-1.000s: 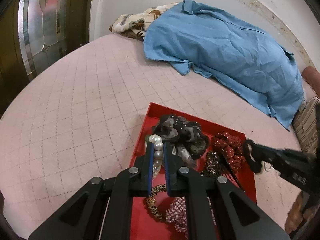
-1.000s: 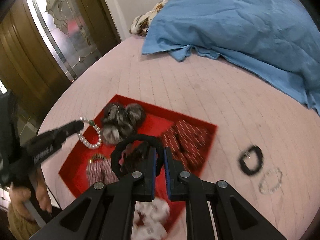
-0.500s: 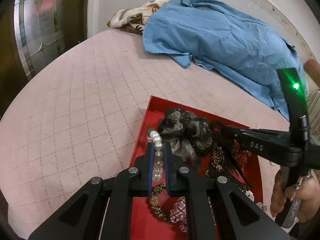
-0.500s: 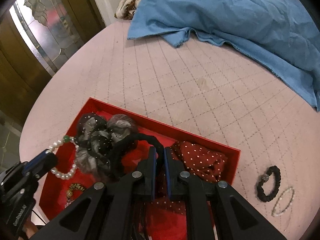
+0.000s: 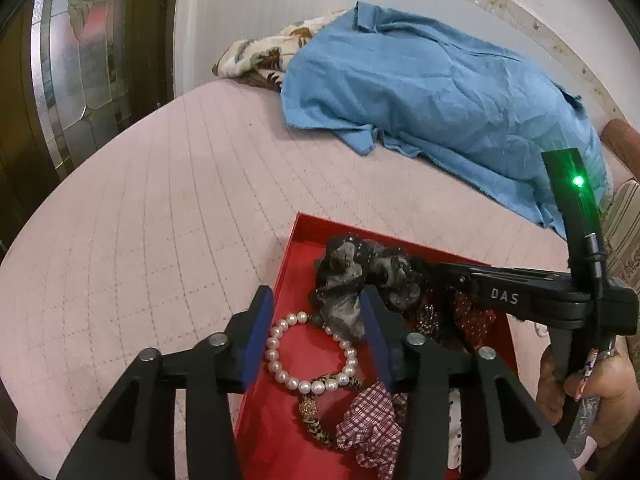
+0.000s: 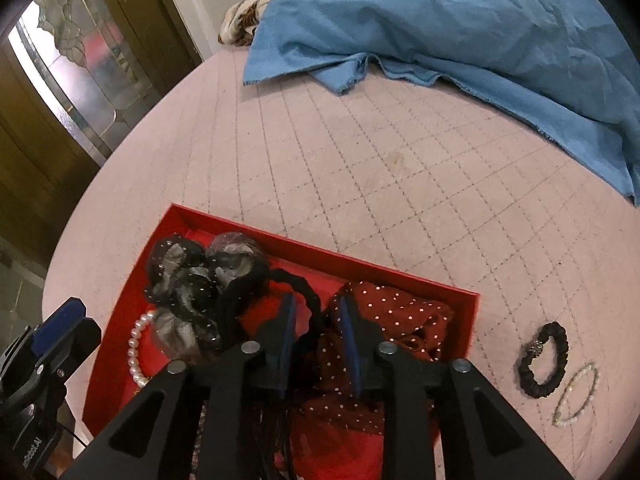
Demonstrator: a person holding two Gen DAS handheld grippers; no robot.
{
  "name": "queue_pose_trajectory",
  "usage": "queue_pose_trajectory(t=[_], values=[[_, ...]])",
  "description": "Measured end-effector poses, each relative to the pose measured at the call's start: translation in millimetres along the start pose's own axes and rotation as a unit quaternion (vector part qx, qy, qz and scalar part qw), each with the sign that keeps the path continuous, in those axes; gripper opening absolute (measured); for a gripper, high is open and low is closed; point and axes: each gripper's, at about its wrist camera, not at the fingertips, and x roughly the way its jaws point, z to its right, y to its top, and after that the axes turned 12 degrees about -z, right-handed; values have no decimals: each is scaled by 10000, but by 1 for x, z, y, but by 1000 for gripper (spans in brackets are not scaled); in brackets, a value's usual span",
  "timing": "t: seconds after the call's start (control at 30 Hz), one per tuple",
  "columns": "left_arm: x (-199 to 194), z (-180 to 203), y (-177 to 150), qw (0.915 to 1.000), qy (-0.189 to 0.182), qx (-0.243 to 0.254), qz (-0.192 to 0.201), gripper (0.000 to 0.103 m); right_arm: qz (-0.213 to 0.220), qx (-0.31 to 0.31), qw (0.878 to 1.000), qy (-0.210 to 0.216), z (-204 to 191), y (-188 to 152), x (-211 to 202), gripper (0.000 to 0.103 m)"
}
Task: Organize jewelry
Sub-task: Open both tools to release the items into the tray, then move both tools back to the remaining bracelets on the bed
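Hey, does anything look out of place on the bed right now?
Yes. A black beaded bracelet and a clear beaded bracelet lie on the pink quilt, outside the red tray that holds the pearl bracelet and scrunchies.

A pink quilted bedcover [image 5: 168, 216] fills the middle of both views, stitched in a diamond grid. Across the upper right lies a rumpled blue cloth [image 5: 432, 92], one corner folded onto the quilt. A floral fabric [image 5: 260, 50] peeks out at its left end — partly covered. At far left stands a wooden door [image 6: 44, 128] with patterned glass [image 5: 84, 52].
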Motion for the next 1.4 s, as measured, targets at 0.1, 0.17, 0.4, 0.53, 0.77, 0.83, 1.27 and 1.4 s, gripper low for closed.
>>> queue_pose_trajectory(t=[0.1,0.17,0.4,0.53,0.77,0.83,1.27,1.4], values=[[0,0,0,10000,65,-18,10,46,79,-19,10000,44,0,-2,-9,26],[0,0,0,9999,115,-24,8,47,121,-23,9999,52,1,-5,-14,29],[-4,-6,-4,9995,272,-115,118,63,217,119,9996,168,15,-23,-33,32],[-4,-10,-9,9994,278,-204,58,64,274,249,9991,209,31,-36,-45,34],[-18,-11,-17,9989,-257,-359,138,64,411,692,9966,-151,93,-54,-67,38],[-21,-9,-17,9985,-330,-376,209,65,435,963,9939,-316,121,-60,-73,38],[-17,17,-14,9981,-528,-259,157,66,145,1641,9826,-860,203,-91,-54,38],[-14,33,-16,9991,-395,-102,145,66,192,1674,9823,-814,207,-97,-53,38]])
